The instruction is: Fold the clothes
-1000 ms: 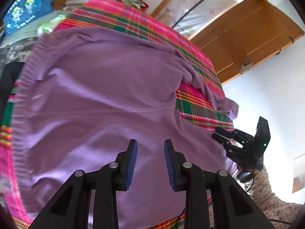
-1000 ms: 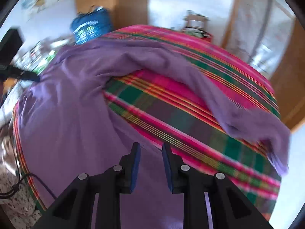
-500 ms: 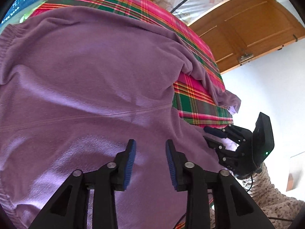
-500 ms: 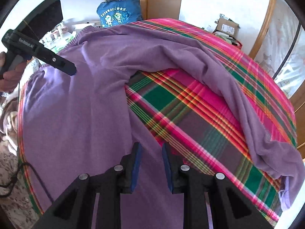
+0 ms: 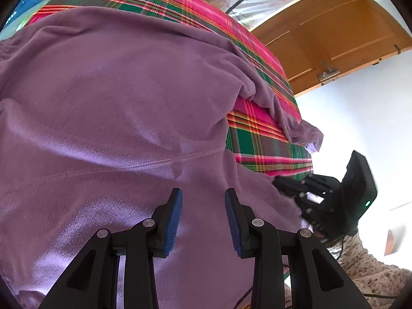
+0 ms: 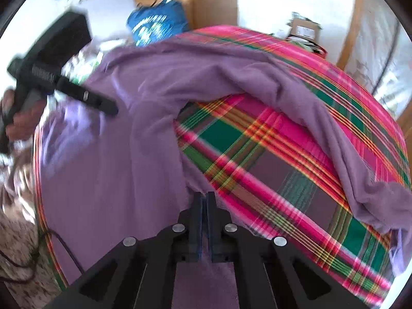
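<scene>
Since half a second ago my right tongs (image 6: pixel 203 200) have closed onto the purple sweater (image 5: pixel 116 108) hem edge; my left tongs (image 5: pixel 203 206) hover apart above it. Soft, light fleece, drapes limply, so I judge pinching hem corners or seams best.

Left wrist view: close above garment (image 5: pixel 116 116), facing the door (image 5: pixel 334 33). Right wrist view: low at its edge, facing the far wall. Both share garment and plaid cloth (image 6: pixel 270 159).

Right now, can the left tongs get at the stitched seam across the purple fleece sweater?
Probably yes. The left tongs are open just above the purple fleece sweater, its stitched seam lies straight ahead, and nothing sits between. The right tongs, shut on the sweater's edge, are off to the side.
</scene>
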Demonstrator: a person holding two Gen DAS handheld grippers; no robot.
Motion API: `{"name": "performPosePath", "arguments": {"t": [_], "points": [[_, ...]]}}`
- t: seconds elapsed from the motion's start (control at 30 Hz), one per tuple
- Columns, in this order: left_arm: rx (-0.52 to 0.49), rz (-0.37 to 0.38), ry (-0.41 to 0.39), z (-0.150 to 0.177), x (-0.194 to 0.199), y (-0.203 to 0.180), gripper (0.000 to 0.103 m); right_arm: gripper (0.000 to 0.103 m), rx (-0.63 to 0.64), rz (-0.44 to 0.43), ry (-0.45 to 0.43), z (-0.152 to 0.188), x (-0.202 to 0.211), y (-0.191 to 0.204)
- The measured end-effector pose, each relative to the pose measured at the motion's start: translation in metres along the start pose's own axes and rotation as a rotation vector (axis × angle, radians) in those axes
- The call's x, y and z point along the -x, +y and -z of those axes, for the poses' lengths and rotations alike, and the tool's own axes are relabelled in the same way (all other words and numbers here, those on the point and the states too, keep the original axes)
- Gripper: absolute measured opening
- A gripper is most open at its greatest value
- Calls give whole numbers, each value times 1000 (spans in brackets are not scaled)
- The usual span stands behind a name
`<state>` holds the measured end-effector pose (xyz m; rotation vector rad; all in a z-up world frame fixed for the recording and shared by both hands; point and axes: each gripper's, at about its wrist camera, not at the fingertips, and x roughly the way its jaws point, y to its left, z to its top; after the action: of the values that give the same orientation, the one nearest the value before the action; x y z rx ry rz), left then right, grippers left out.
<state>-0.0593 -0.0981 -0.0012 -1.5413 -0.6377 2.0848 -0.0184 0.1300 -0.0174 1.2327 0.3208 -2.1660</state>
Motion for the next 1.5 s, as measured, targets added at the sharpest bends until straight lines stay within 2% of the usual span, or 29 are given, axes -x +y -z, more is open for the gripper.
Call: {"name": "performPosePath", "arguments": {"t": [0.07,0.17,0.23,0.37,0.47,0.57,0.7,0.8,1.0,1.13,1.27,1.37,1.43,1.47,1.5], "points": [[-1,1,-3,-2,-1,-1,35,2,-86,-24,-42,-2,10,-14],[-10,-2,-5,-6,-4,-3,36,2,-190,-17,-75,-2,22,-33],[-12,-16,-3,-9,-8,-2,36,1,-244,-35,-67,0,23,-42],[1,-29,-1,-11,-14,2,36,1,-306,-19,2,8,5,-48],[8,-37,-15,-12,-11,7,36,1,-351,-21,-34,7,10,-54],[32,-42,-40,-14,-7,13,36,1,-370,-23,-24,9,10,-54],[49,-31,-51,-18,-8,15,36,0,-305,92,6,16,1,-44],[20,-58,-46,-20,-11,8,36,0,-309,93,1,16,3,-45],[15,-50,-47,-22,-16,3,36,1,-308,96,-26,13,7,-45],[7,-64,-70,-27,-8,2,36,2,-352,150,-37,19,19,-64],[17,-103,-125,-39,8,7,36,2,-401,213,-48,26,32,-84],[9,-177,-177,-53,23,11,36,4,-439,293,-86,31,47,-104],[-11,-254,-206,-64,33,16,36,14,-459,352,-98,32,55,-118],[-16,-301,-215,-71,38,21,36,23,-468,379,-102,33,58,-125],[1,-328,-231,-75,45,28,36,25,-472,397,-104,33,60,-129]]}}
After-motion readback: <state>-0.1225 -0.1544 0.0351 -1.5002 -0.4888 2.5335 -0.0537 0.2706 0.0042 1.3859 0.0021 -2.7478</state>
